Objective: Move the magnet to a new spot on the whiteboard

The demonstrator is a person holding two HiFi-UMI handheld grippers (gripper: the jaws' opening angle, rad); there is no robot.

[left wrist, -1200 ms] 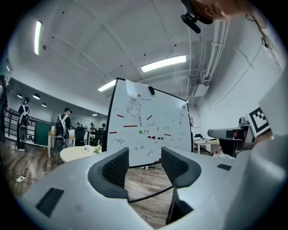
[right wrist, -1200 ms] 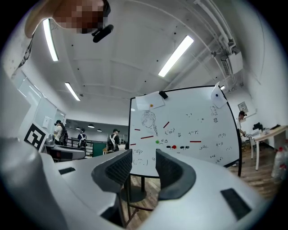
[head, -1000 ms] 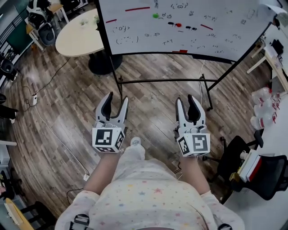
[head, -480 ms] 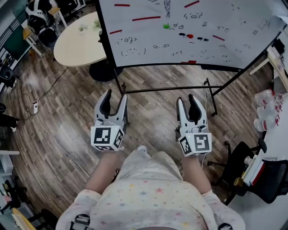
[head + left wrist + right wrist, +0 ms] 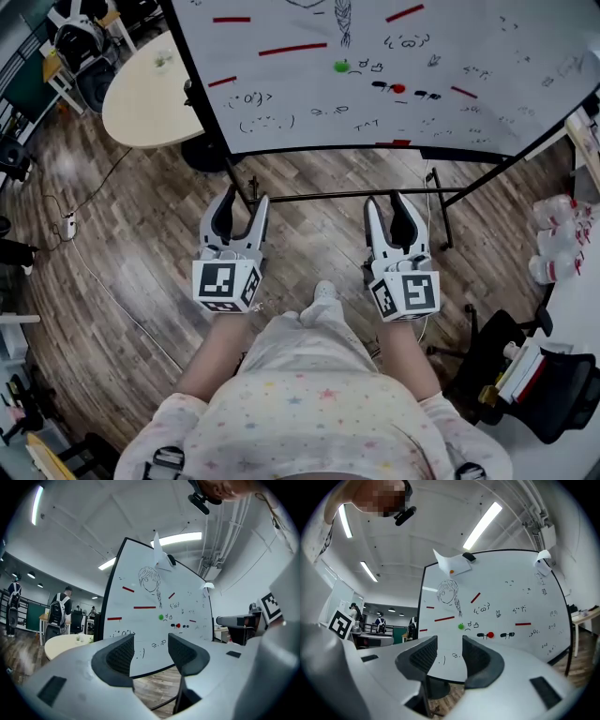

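While the left tool (image 5: 242,202) and right tool (image 5: 387,203) are hovering released and empty, green magnet (image 5: 341,67) is sticking to the whiteboard (image 5: 506,56), bare patches lying around it, bottom edge lying just beyond both tools

Right gripper (image 5: 450,651): two grey fingers (image 5: 423,656) with ribbed dark pads, set apart, nothing between them, aimed at the whiteboard (image 5: 520,602).
Whiteboard: upright, black-framed, covered with small black doodles.
Green magnet (image 5: 461,626): round, on the whiteboard's lower middle.
Red magnet (image 5: 490,634): round, on the whiteboard just lower right of the green one, flanked by small black magnets (image 5: 506,634).
Red bars (image 5: 444,618): several short strips scattered over the whiteboard.
Sketched head with braid (image 5: 450,593): upper left of the whiteboard.
Ceiling lights (image 5: 483,524): long strips above the whiteboard.
People (image 5: 379,620): distant, standing left of the whiteboard.
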